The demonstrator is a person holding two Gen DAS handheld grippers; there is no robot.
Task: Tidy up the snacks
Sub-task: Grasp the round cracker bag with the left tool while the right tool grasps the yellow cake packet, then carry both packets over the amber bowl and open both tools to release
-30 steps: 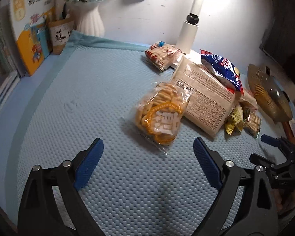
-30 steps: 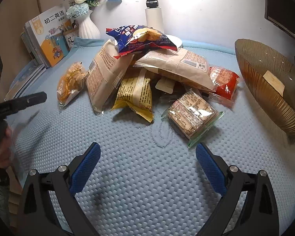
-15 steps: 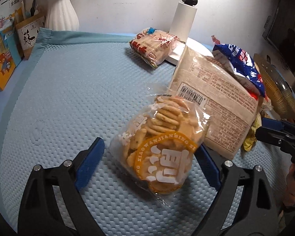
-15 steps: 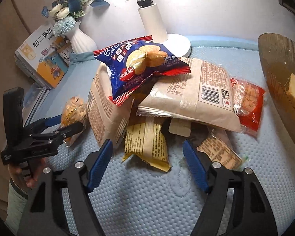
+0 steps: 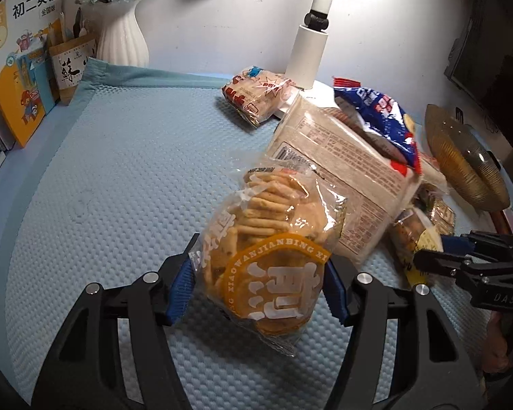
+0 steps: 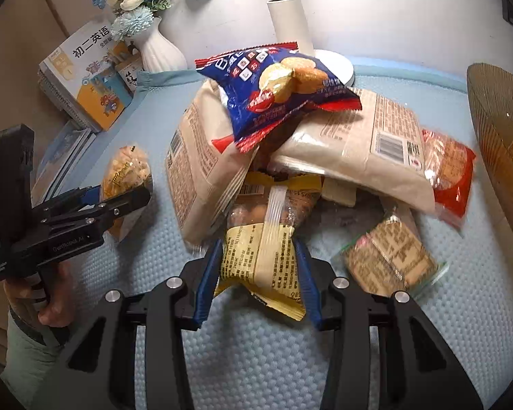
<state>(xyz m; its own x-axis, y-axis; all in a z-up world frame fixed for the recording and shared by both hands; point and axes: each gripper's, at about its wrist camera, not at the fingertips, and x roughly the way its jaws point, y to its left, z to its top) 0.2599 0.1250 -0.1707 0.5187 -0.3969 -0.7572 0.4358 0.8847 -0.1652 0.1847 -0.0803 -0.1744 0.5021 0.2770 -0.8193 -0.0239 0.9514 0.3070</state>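
- We have the left gripper (image 5: 258, 282) clamped on the clear bag of crackers (image 5: 273, 239); its blue pads (image 5: 180, 287) have just been closing and now press the bag's two sides, low down near the orange label.
- We have the right gripper (image 6: 258, 275) closed on the yellow snack packet (image 6: 260, 256); its jaws have just been closing too, and the packet's lower half sits pinched between them while its upper end is tucked under the pile.
- So we judge the step in hand to be the pick-up: both snacks are gripped, and whether either has left the blue mat (image 5: 119, 171) we cannot tell.
- Just beyond the yellow packet lies the heap: two large beige packets (image 6: 366, 143), with the blue chip bag (image 6: 277, 85) on top, a red packet (image 6: 451, 174) at the right edge and a small clear-wrapped brown packet (image 6: 390, 256) beside our right jaws.
- We think the next move calls for drawing the yellow packet out gently, since the beige packets lean over it and the blue bag could slide off.
- Farther off, the amber ribbed bowl (image 6: 496, 130) stands at the right edge of the mat; it looks the likely place for the snacks, though that is our guess.
- At the back stand the white lamp base (image 6: 335, 65), another red-and-white snack packet (image 5: 256, 94) next to it, the white vase (image 5: 121, 39) and the books (image 5: 20, 68).
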